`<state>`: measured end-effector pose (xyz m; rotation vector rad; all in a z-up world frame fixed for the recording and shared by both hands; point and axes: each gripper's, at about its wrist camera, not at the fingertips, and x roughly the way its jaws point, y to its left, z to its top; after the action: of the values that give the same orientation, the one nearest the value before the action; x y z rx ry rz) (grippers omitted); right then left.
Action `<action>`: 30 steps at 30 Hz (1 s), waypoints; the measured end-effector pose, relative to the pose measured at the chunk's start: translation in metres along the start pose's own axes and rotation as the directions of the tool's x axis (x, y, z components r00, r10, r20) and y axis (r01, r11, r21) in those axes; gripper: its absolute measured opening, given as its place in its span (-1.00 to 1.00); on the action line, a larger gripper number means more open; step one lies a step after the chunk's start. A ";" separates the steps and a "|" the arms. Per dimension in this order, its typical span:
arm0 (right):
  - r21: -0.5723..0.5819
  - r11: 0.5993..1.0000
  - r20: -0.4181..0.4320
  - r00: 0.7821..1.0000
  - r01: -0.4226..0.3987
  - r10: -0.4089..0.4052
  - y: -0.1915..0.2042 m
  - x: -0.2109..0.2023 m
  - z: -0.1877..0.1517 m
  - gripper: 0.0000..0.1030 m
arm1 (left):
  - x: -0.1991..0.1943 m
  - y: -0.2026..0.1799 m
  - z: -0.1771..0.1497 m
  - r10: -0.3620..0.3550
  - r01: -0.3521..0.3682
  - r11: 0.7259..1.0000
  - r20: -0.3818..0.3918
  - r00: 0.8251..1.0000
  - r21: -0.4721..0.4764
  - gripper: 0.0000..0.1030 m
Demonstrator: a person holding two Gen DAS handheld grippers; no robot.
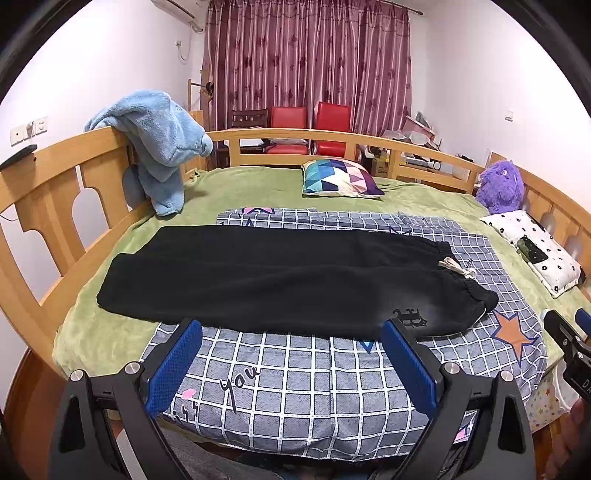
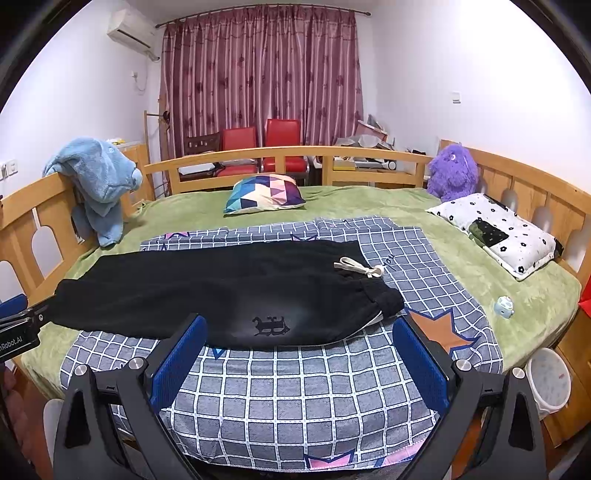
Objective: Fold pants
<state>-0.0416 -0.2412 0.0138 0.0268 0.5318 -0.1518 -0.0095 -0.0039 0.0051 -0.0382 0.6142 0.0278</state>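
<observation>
Surface: a wooden-railed bed point(image 1: 55, 162) covered by a green blanket point(image 1: 258, 181), over which lies a grey-blue checked sheet point(image 1: 295, 373) with star prints. Room: maroon curtains point(image 1: 310, 62) on the far wall, two red chairs point(image 1: 310, 122) behind the far rail, white walls.

Task item: black pants point(image 1: 273, 280) lie flat across the checked sheet, already doubled leg over leg, waistband with a pale drawstring point(image 1: 456, 267) to the right, cuffs to the left reaching onto the green blanket. A dark emblem point(image 2: 271, 325) sits near the front edge by the waist.

Left gripper point(image 1: 291, 363): blue pads set wide apart, holding nothing, just short of the pants' near edge. Right gripper point(image 2: 301, 363): likewise spread and empty, before the emblem end.

Other items: a blue plush blanket point(image 1: 159, 144) draped on the left rail, a geometric-pattern cushion point(image 1: 340, 177), a purple plush toy point(image 1: 500, 184), a white flowered pillow point(image 1: 535, 251).

View differences: only the right wrist view shows the whole air conditioner point(image 2: 131, 27), a small pale blue figure point(image 2: 504, 305) on the blanket and a white tub point(image 2: 548, 384) beside the bed.

Writing: "You" on the sheet in the left wrist view; "nRobot.AI", partly cut off, on the left gripper's body at the right wrist view's edge.
</observation>
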 end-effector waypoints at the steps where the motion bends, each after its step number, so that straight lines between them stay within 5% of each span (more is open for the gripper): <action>1: 0.000 1.000 0.000 1.000 0.000 0.000 0.000 0.000 0.001 0.93 | 0.000 0.001 0.000 0.000 0.000 1.000 -0.001 1.000 0.002 0.91; 21: -0.001 1.000 0.007 1.000 -0.012 0.012 0.011 0.000 0.000 0.93 | 0.003 -0.002 0.000 -0.001 0.001 1.000 -0.010 1.000 -0.003 0.91; 30: -0.009 1.000 -0.011 1.000 -0.016 0.016 0.014 0.020 -0.008 0.93 | 0.038 0.014 -0.006 -0.001 -0.001 1.000 -0.068 0.998 -0.025 0.91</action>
<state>-0.0262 -0.2297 -0.0032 0.0230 0.5435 -0.1340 0.0176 0.0104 -0.0216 -0.0631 0.6815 0.0344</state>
